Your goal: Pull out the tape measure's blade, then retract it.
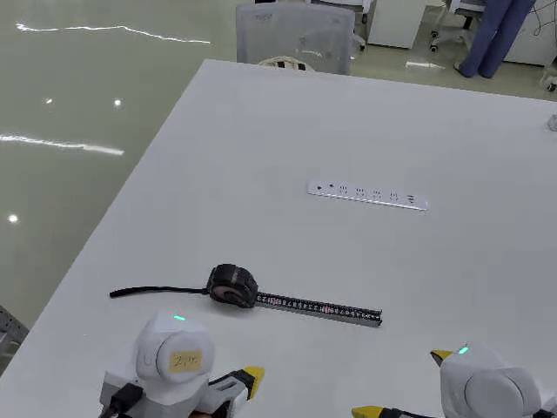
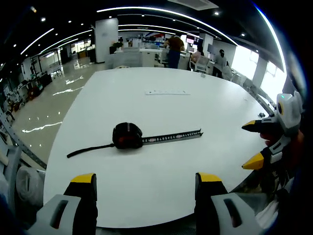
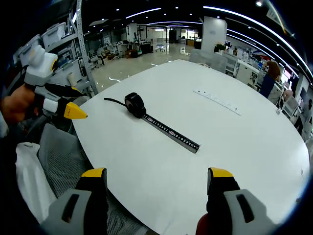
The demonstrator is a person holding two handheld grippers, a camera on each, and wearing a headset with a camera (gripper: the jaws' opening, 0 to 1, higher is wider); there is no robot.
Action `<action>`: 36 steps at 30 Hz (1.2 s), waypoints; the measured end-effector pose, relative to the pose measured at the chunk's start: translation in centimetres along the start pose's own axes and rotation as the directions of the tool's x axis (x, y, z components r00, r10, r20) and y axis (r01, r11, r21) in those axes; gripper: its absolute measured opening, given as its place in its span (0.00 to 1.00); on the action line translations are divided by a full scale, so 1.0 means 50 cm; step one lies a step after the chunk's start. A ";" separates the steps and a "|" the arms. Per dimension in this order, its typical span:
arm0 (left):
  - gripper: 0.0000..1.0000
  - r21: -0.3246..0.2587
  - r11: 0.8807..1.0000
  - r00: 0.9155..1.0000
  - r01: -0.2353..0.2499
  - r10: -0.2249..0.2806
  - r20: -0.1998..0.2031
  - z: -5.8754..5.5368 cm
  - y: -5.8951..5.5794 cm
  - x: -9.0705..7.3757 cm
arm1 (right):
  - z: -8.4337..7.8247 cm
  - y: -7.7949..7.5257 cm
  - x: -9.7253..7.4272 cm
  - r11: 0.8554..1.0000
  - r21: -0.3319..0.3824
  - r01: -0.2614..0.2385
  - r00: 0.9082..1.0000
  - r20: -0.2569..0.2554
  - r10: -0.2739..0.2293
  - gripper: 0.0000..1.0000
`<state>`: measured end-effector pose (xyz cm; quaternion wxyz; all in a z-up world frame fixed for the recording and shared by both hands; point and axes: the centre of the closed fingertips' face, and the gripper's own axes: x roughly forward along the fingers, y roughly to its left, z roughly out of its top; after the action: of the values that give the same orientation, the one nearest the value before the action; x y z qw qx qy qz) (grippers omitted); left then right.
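Note:
A black tape measure (image 1: 232, 285) lies on the white table (image 1: 287, 131), its dark blade (image 1: 318, 308) drawn out flat to the right and a black wrist strap (image 1: 157, 291) trailing left. The tape measure (image 2: 127, 135) sits ahead of my left gripper (image 2: 145, 179), which is open and empty near the table's front edge. The same tape measure (image 3: 135, 104) and blade (image 3: 172, 132) lie ahead of my right gripper (image 3: 158, 175), open too with nothing between its jaws. In the head view the left gripper (image 1: 233, 383) is bottom left, the right gripper (image 1: 403, 383) bottom right.
A white power strip (image 1: 367, 195) lies farther back on the table. A grey chair (image 1: 296, 37) stands at the far edge, and a person (image 1: 496, 35) stands beyond it. Glossy floor (image 1: 78, 113) lies left of the table.

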<state>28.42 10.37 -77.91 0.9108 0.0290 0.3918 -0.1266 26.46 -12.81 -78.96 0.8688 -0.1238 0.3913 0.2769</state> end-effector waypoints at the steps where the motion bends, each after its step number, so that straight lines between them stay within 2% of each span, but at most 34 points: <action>1: 0.78 0.004 1.000 1.000 -0.001 0.001 0.000 0.001 0.000 0.003 | 0.001 -0.004 0.004 1.000 -0.011 -0.001 1.000 0.001 0.001 0.86; 16: 0.78 0.015 1.000 1.000 -0.004 0.004 0.002 0.016 -0.007 0.035 | 0.011 -0.035 0.028 0.998 -0.061 -0.017 1.000 -0.003 0.017 0.84; 19: 0.78 0.008 1.000 1.000 -0.009 0.009 0.005 0.019 -0.004 0.042 | 0.011 -0.039 0.031 0.997 -0.071 -0.019 1.000 -0.005 0.019 0.84; 20: 0.78 0.002 1.000 1.000 -0.021 0.021 0.006 0.026 -0.001 0.062 | 0.012 -0.054 0.041 0.995 -0.098 -0.025 1.000 -0.008 0.024 0.84; 23: 0.78 0.002 1.000 1.000 -0.028 0.028 0.008 0.027 0.002 0.071 | 0.009 -0.058 0.049 0.993 -0.113 -0.034 0.999 -0.015 0.032 0.83; 36: 0.77 -0.038 0.998 0.998 -0.057 0.057 -0.003 0.019 0.033 0.113 | 0.009 -0.075 0.088 0.976 -0.200 -0.082 0.996 -0.051 0.073 0.81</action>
<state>33.27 10.63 -81.40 0.9141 0.0230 0.3941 -0.0929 31.26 -13.99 -81.97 0.8315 -0.2020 0.3846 0.3463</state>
